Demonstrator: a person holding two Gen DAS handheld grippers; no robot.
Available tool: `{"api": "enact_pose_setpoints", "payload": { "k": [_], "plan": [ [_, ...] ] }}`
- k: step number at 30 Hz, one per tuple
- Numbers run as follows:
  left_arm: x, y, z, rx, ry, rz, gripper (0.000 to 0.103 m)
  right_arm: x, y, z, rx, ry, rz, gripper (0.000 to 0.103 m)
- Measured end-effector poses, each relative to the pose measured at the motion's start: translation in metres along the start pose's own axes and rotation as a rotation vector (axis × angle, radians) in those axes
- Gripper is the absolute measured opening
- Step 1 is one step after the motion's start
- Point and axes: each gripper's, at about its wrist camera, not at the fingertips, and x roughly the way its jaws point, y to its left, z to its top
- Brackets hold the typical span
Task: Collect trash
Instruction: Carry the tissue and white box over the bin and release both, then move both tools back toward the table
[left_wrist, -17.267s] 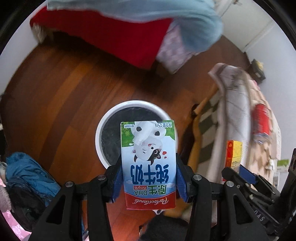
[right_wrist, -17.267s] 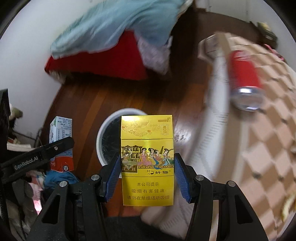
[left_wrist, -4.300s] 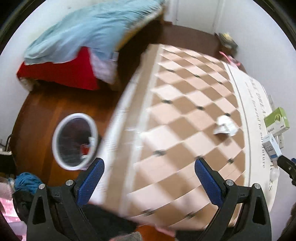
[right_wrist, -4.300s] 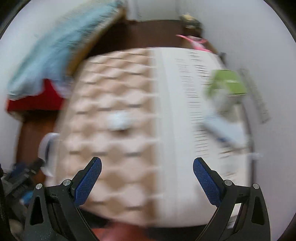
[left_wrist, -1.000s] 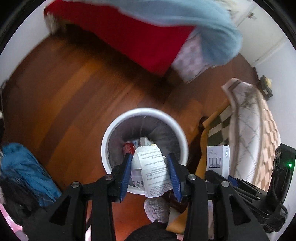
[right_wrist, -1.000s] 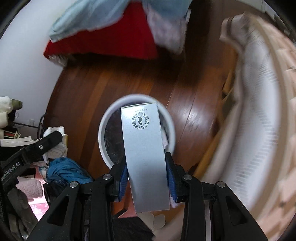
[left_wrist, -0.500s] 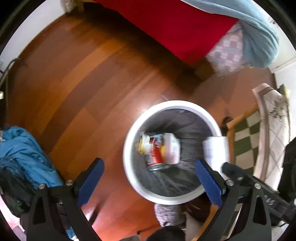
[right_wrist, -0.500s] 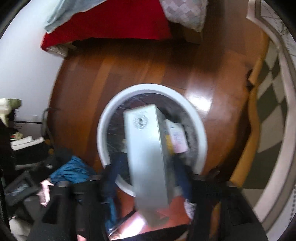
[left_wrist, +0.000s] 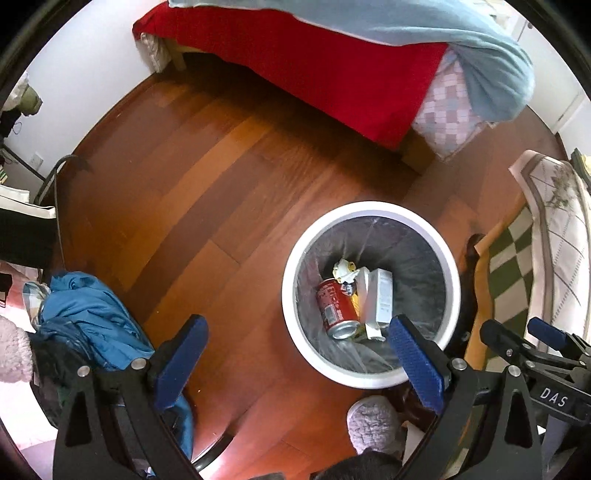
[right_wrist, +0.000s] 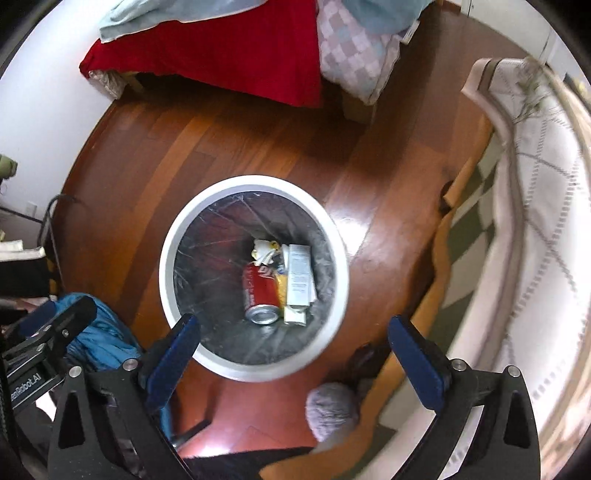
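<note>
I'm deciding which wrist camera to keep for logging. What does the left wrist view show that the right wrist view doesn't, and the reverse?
Only the left wrist view shows the right tool, at its right edge, marked DAS, its jaws opening and empty. Only the right wrist view shows the left tool, at its left edge. Both share the white round bin with a clear liner, holding a red drink can and a white carton, plus the blue cloth heap on the wooden floor.

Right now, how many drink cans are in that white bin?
1. A red can lies on its side at the bottom of the bin, left of a white box. More may be hidden underneath.
</note>
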Motion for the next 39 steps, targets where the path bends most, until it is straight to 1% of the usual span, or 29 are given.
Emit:
{"api": "enact_pose_setpoints", "payload": {
  "k": [6, 10, 13, 23, 25, 29, 32, 34, 36, 37, 39],
  "plan": [
    [-0.032, -0.007, -0.017, 0.027, -0.038, -0.001, 0.100, -0.028, -0.002, -0.025, -0.016, -0.016, -0.042, 0.102],
    [-0.055, -0.008, -0.028, 0.034, -0.065, -0.004, 0.100, -0.043, -0.001, -0.041, -0.025, -0.032, -0.043, 0.102],
    [-0.078, -0.010, -0.035, 0.043, -0.096, -0.007, 0.100, -0.066, -0.002, -0.052, -0.032, -0.063, -0.041, 0.102],
    [-0.162, -0.024, -0.070, 0.066, -0.211, -0.024, 0.100, -0.166, -0.013, -0.098, -0.032, -0.216, 0.015, 0.102],
    [-0.178, -0.028, -0.079, 0.069, -0.228, -0.018, 0.100, -0.188, -0.019, -0.111, -0.025, -0.252, 0.031, 0.102],
    [-0.201, -0.044, -0.094, 0.085, -0.246, -0.016, 0.100, -0.220, -0.034, -0.131, 0.006, -0.293, 0.070, 0.102],
    [-0.211, -0.067, -0.105, 0.113, -0.263, -0.049, 0.100, -0.240, -0.060, -0.151, 0.075, -0.310, 0.110, 0.102],
    [-0.211, -0.093, -0.112, 0.151, -0.268, -0.055, 0.100, -0.251, -0.087, -0.164, 0.128, -0.324, 0.117, 0.102],
    [-0.205, -0.130, -0.121, 0.204, -0.260, -0.069, 0.100, -0.263, -0.127, -0.183, 0.190, -0.343, 0.092, 0.102],
    [-0.200, -0.151, -0.125, 0.236, -0.247, -0.079, 0.100, -0.267, -0.141, -0.189, 0.211, -0.346, 0.077, 0.102],
    [-0.189, -0.195, -0.137, 0.306, -0.218, -0.097, 0.101, -0.273, -0.194, -0.212, 0.296, -0.349, 0.013, 0.102]
  ]
}}
